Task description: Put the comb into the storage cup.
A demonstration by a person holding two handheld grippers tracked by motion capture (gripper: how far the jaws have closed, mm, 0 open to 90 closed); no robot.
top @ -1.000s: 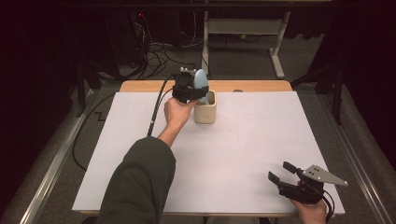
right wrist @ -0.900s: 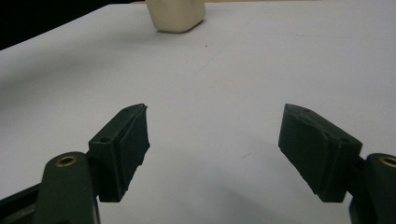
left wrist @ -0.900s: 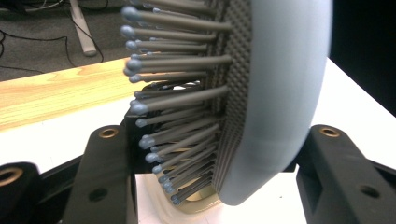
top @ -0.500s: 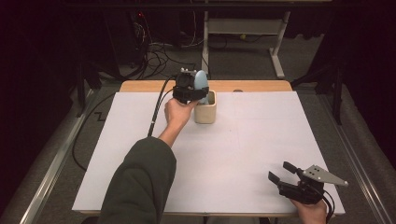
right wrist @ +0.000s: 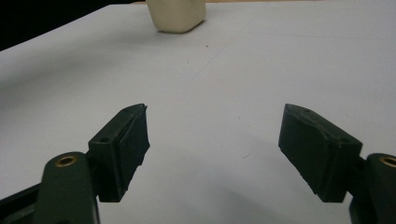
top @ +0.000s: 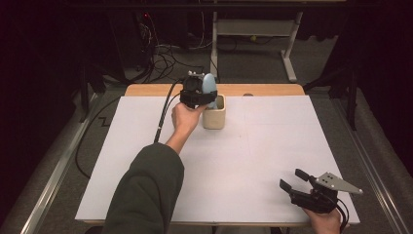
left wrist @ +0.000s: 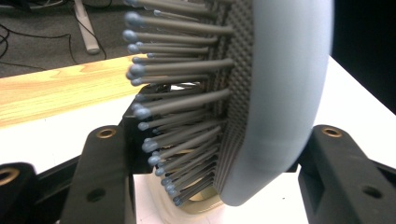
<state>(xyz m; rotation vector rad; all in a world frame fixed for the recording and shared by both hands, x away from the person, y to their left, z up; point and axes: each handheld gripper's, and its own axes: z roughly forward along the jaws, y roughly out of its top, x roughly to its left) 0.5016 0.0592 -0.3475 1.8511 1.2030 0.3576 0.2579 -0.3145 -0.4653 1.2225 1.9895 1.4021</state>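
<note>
2 grippers are at work over a white table, and the left gripper sits toward the far edge, held in the person's left hand with a dark green sleeve trailing back to the near edge. Between its jaws stands a pale blue hairbrush, head up, its lower part going down into a cream cup that stands on the table just right of the hand. In the left gripper view the hairbrush rises close to the camera, its grey bristles pointing left and its smooth blue back turned right, with the 2 black jaws flanking it low on either side and the rim of the cup visible beneath. The jaws have just been opening a little with the brush between them; whether the pads press on it at this instant I cannot tell, since the contact is hidden behind the brush. A black cable runs from this gripper back across the table's left side. Well apart, at the near right corner, the right gripper rests low in the person's right hand, carrying its grey 3-cornered plate. In the right gripper view its jaws stand wide apart with nothing between them, bare white table under the right gripper and the cup far off at the top.
</note>
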